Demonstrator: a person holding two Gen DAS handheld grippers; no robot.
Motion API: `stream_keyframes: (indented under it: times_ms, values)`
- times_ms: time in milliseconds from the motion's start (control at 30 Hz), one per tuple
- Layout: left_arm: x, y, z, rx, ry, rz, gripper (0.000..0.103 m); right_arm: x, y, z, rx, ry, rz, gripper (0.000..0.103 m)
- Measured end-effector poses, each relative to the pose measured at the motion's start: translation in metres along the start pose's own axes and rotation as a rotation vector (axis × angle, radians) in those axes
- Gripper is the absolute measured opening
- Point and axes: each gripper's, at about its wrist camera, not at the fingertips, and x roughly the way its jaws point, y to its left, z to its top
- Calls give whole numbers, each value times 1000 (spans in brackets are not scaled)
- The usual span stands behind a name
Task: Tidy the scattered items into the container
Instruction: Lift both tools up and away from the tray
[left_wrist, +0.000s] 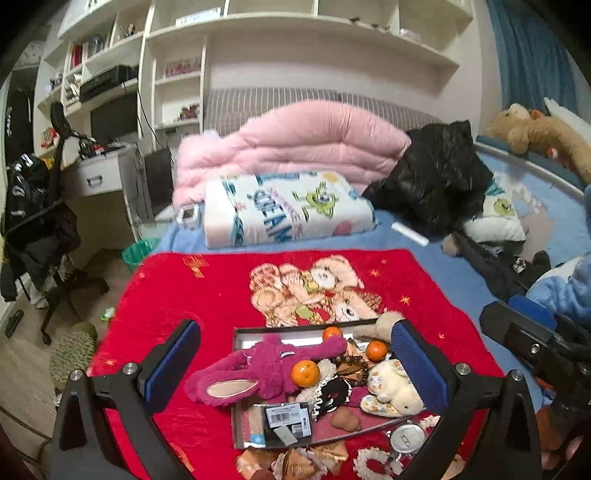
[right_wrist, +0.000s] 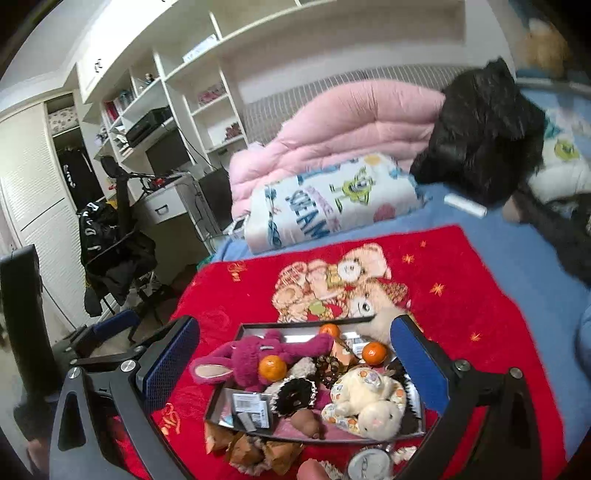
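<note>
most of it looks done: the container (left_wrist: 240, 334) on the red blanket (left_wrist: 221, 295) holds the pink rabbit (left_wrist: 258, 369), oranges, a cream plush (right_wrist: 365, 398). gold-wrapped bits (right_wrist: 255, 450) and a round tin (left_wrist: 406, 439) wait along its near edge. left tool (left_wrist: 295, 365) and right tool (right_wrist: 295, 365) hover with fingers apart, empty.

The round metal tin (right_wrist: 370, 463) is cut off by the bottom edge, its label blurred.

Both wrist views close above tray (left_wrist: 240, 334) (right_wrist: 221, 397), facing bed (shared: red blanket (left_wrist: 221, 291) (right_wrist: 461, 295)).
</note>
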Motion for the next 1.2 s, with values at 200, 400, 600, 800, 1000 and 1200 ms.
stream_keyframes:
  times_ms: [200,400,600,800,1000,1200]
  values:
    - [-70,6,-12,26,-22,56,103,-82,29,8,-98,-92,-40,103]
    - [-107,21,-71,63,-6,82,103,-129,25,-30,-27,-138,-5,103]
    - [-90,47,-122,-17,15,64,103,-128,11,-90,4,-153,1,103]
    - [-60,52,-129,-13,78,92,103,-104,4,-97,20,-77,31,103]
    - [-35,56,-115,23,111,112,103,-78,0,-104,28,-4,57,103]
    - [-34,63,-98,22,-78,179,103,-48,21,-76,19,16,128,103]
